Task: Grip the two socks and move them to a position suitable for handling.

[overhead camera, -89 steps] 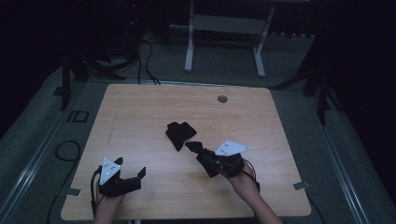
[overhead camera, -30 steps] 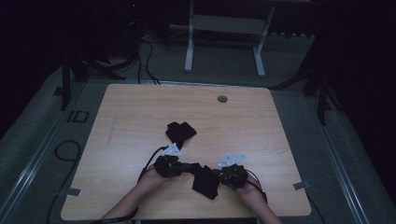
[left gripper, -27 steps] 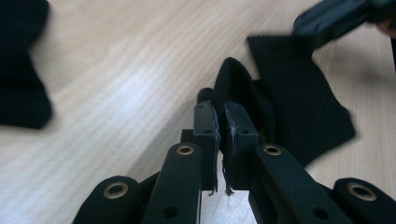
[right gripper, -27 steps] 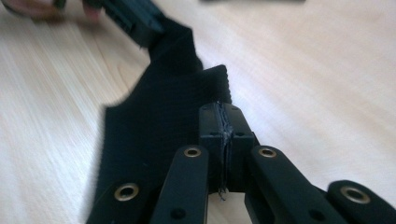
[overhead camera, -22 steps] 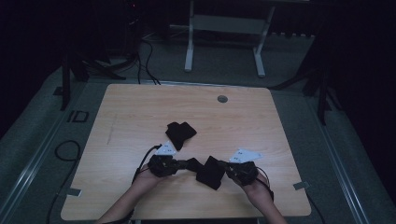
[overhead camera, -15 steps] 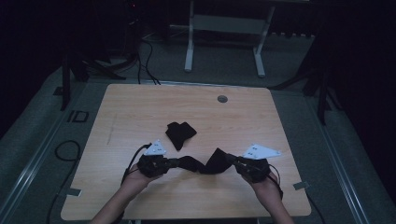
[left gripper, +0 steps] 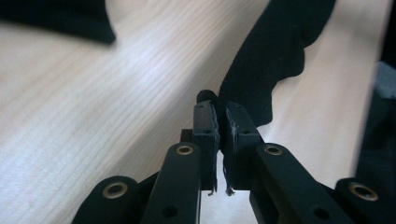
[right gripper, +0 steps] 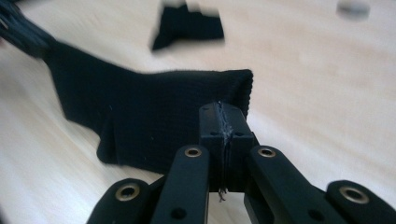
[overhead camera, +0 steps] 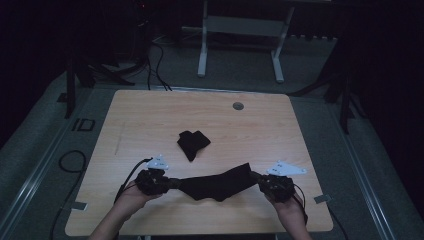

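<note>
**sockfolder_22:** Okay so I've got the black sock (overhead camera: 215,182) pinched at both ends. My left gripper (left gripper: 220,122) is clamped on one narrow end and my right gripper (right gripper: 225,125) is clamped on the wide cuff end. It hangs stretched between them, just above the front edge of the table (overhead camera: 150,120). What bites me from here?

**gripnerd:** Honestly, the grip looks thin on both sides, just the edge of the knit in the jaws. Pull any harder and one end could slip out and flop back down in a heap. The middle sags too, so if you lay it down uneven it'll probably crease.

**sockfolder_22:** Fair. The second sock (overhead camera: 193,144) sits bunched up near the table's middle, well apart from this one.

**gripnerd:** Good. Surface is pale wood grain, with a small round grommet (overhead camera: 238,106) toward the back. The room's super dark, grey floor, cables (overhead camera: 159,60) and a white stand (overhead camera: 240,35) behind.
</note>
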{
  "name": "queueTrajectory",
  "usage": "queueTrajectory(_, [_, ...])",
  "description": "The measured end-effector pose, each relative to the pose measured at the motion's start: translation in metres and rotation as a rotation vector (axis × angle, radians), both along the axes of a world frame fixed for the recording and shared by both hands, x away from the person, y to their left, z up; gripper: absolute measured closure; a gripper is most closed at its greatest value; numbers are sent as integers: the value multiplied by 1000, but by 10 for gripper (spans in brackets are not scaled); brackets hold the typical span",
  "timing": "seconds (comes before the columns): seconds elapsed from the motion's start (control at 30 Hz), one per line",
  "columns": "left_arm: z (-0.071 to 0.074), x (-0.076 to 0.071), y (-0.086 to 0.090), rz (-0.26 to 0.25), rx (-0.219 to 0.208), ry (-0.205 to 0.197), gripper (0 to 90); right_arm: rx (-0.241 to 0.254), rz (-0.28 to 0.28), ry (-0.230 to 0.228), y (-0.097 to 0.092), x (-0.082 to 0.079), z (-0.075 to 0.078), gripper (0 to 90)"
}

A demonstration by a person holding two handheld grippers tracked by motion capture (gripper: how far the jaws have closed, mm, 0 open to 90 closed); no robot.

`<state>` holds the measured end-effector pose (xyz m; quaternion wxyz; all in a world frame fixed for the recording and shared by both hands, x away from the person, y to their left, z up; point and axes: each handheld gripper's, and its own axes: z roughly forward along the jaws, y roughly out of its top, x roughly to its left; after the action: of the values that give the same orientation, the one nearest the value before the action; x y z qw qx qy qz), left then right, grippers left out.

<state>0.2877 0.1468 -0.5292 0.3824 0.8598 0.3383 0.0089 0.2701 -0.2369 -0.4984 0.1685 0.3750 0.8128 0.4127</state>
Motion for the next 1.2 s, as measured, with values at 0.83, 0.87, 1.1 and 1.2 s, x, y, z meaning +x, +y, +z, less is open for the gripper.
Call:
queueTrajectory(0.83, [-22,22,-19,34,-76,7,552,-63,-164,24,-23,32,-34,614])
queueTrajectory(0.87, [-22,22,-19,34,-76,7,544,-63,-164,24,-23,32,-34,614])
queueTrajectory(1.1, [-27,33,-34,-15,-93,23,525,-158,-23,21,0,29,-48,696])
queueTrajectory(1.2, [-28,38,-40,-49,-110,42,502,-195,0,24,5,29,-54,698])
